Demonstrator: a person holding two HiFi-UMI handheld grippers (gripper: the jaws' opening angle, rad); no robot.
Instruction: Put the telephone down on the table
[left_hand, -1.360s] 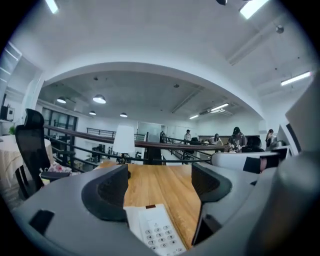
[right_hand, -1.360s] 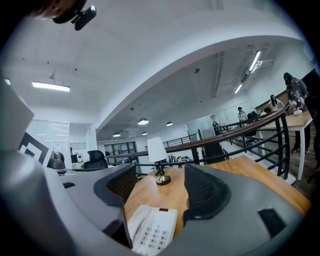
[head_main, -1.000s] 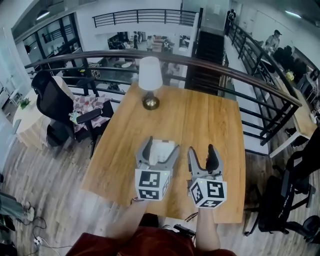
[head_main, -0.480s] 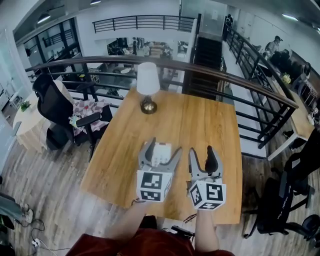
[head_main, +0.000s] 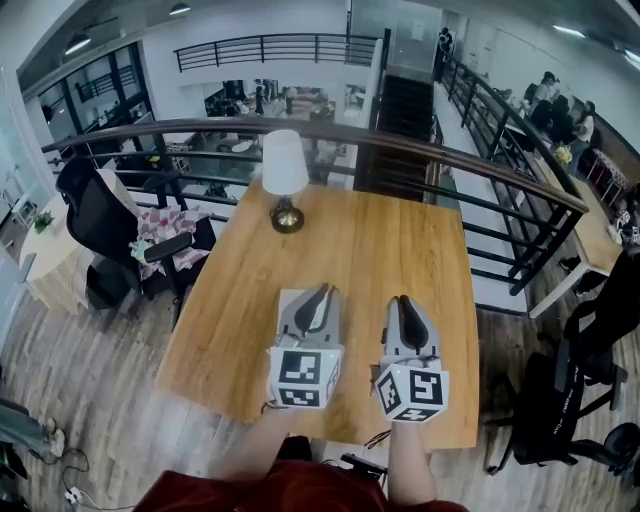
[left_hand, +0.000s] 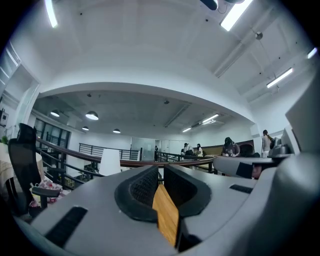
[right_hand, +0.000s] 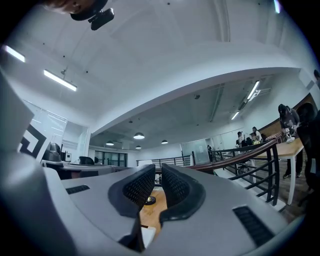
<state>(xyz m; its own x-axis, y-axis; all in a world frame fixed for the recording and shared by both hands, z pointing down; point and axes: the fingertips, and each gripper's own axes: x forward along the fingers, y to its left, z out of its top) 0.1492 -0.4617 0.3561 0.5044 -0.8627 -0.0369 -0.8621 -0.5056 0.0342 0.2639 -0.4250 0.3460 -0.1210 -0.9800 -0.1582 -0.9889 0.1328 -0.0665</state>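
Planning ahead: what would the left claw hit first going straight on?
The left claw, just closed on nothing, clears the lamp, which stands to its left; past the table's far edge, probably the railing, depth unclear.

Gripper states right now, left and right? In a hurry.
Left gripper: shut, jaws have just been closing, nothing between them.
Right gripper: shut, jaws have just been closing, nothing between them.

Honey-brown wood table, white lampshade
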